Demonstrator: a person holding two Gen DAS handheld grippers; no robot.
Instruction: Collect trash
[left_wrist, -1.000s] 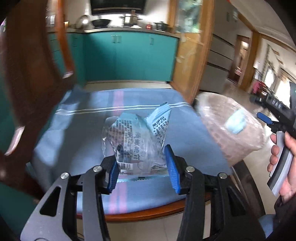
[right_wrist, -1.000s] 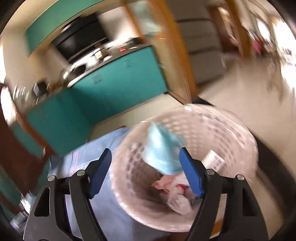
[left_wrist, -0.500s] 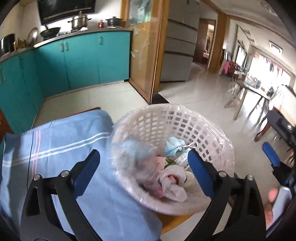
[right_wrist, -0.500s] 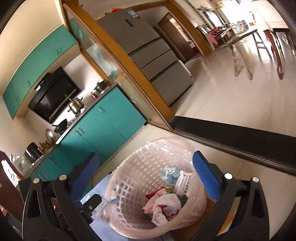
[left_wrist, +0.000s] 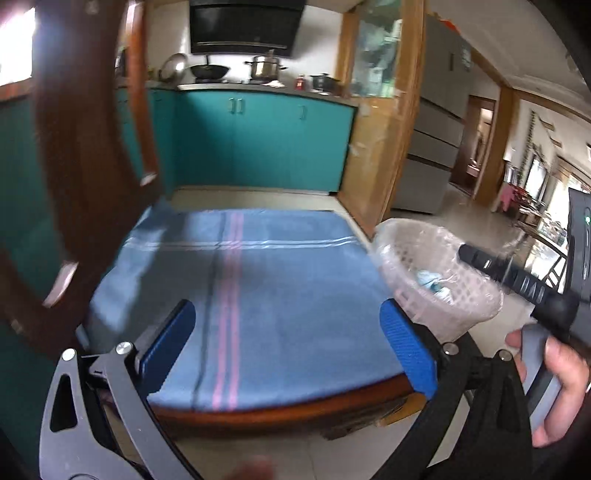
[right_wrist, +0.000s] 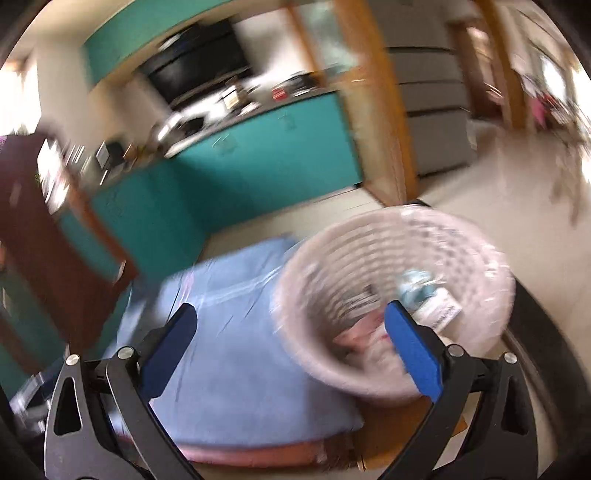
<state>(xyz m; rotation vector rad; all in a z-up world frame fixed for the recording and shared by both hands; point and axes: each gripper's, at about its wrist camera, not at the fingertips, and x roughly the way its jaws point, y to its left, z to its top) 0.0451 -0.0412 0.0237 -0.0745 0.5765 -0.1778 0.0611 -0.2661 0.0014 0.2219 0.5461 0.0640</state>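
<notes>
Table cloth (left_wrist: 258, 280): bare, no trash left in sight.
Basket (left_wrist: 476, 295): at the table's right edge, trash (right_wrist: 424, 295) inside.
Left gripper (left_wrist: 288, 339): spread apart, empty.
Right gripper (right_wrist: 288, 347): spread apart, empty.
Progress: seemingly finished.

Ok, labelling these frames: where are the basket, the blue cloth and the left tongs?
basket (right_wrist: 476, 236), right wrist view, far rim.
blue cloth (left_wrist: 280, 280), left wrist view, bare middle.
left tongs (left_wrist: 288, 341), left wrist view, between the tips.
</notes>
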